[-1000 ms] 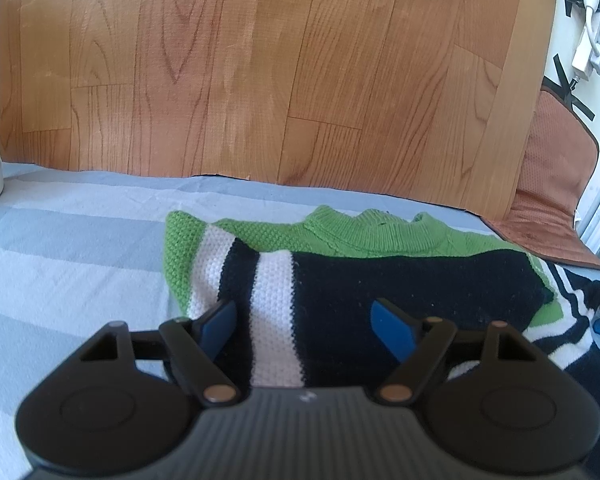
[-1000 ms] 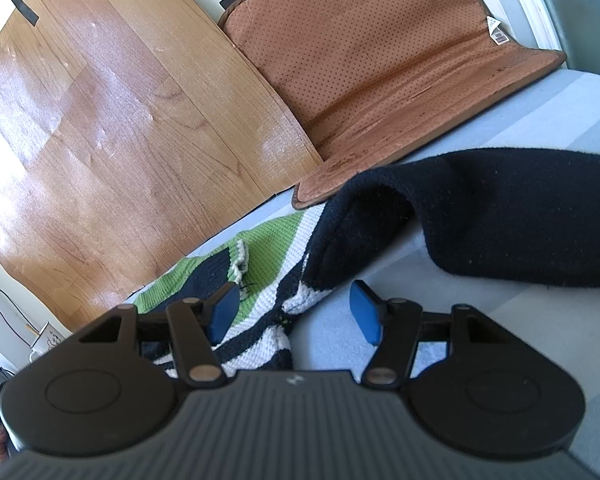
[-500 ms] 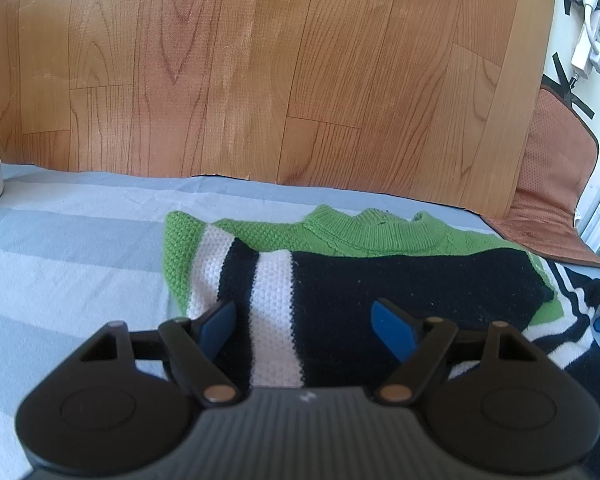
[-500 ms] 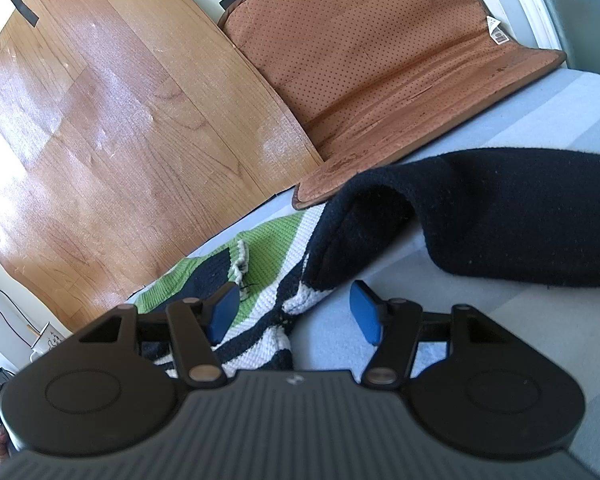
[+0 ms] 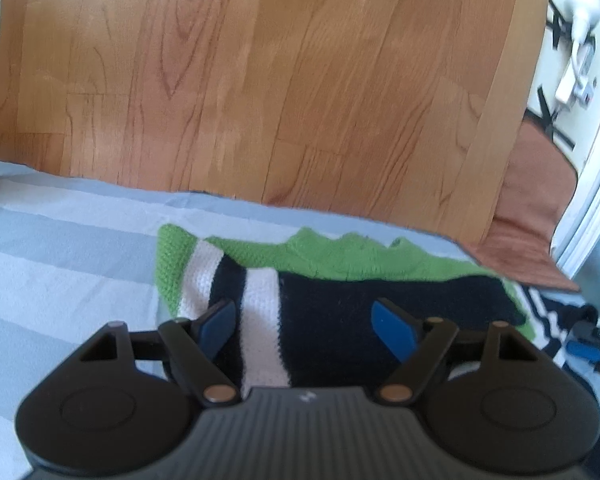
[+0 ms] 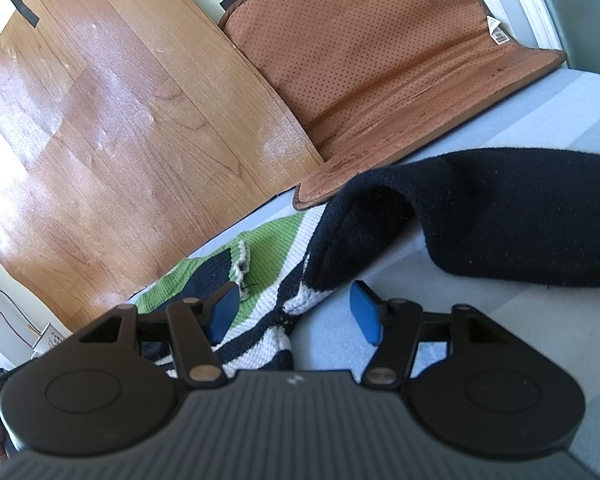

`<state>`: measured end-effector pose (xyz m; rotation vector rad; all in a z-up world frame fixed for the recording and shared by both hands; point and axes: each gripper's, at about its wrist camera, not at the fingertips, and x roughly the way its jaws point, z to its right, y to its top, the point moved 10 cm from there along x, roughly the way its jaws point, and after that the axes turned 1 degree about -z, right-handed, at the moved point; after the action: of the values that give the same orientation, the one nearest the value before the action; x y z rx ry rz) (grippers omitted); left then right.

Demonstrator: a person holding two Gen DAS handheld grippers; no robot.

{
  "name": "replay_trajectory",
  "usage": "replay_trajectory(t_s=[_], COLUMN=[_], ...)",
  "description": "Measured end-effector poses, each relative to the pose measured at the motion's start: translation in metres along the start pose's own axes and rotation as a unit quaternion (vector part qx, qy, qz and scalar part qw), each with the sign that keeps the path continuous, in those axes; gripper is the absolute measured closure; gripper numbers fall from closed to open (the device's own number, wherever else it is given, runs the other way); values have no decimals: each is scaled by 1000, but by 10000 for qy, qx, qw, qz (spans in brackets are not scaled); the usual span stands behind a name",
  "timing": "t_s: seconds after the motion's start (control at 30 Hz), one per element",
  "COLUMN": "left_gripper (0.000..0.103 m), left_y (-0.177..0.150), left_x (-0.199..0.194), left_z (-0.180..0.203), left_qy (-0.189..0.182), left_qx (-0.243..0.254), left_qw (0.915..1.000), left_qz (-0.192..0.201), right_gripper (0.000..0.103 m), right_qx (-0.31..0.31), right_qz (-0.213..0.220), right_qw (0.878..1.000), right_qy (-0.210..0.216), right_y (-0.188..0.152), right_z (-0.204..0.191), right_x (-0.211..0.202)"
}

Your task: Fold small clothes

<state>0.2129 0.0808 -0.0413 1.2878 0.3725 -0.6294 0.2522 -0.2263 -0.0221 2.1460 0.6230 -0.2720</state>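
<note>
The one small sweater (image 5: 340,300), green, white and black, lies on the striped bed cover (image 5: 60,260). One sleeve is already folded across; the other black sleeve (image 6: 520,220) still stretches out. My left gripper (image 5: 308,326) and right gripper (image 6: 296,312) both stand wide, holding nothing. I fear that a shallow pinch takes only one layer and drags the fold open.
</note>
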Motion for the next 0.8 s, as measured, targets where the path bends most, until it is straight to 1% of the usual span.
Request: replay_trajectory(t_s=[0.1,0.3,0.4,0.47,0.53,0.6,0.67,0.73,0.8], left_gripper=[26,25,25,25,25,25,25,25,25], left_y=[-6,-8,-6,-3,1,5,7,5,-1], left_x=[8,8,6,2,-4,-12,-18,-19,-13], left_z=[1,4,2,1,1,5,10,15,19], left_qy=[184,258,166,108,31,-181,-418,-451,-379], left_qx=[137,267,162,83,16,-98,-185,-153,-69], left_qw=[9995,9990,9996,9999,10000,9997,9988,9988,9992], left_qz=[-238,-240,-171,-73,55,134,167,84,-111], right_gripper=[39,39,39,39,39,39,39,39,39], right_qx=[1,0,3,6,27,38,59,285,572], right_qz=[-3,-1,20,129,225,255,296,366,489], right_qw=[10000,10000,10000,9998,9997,9996,9991,9979,9953], right_qy=[26,25,-16,-132,-115,-112,-295,-455,-604], right_y=[1,0,1,1,-1,-6,-8,-10,-12], right_z=[0,2,3,4,3,3,7,18,30], right_x=[1,0,0,-6,-17,-30,-45,-58,-71])
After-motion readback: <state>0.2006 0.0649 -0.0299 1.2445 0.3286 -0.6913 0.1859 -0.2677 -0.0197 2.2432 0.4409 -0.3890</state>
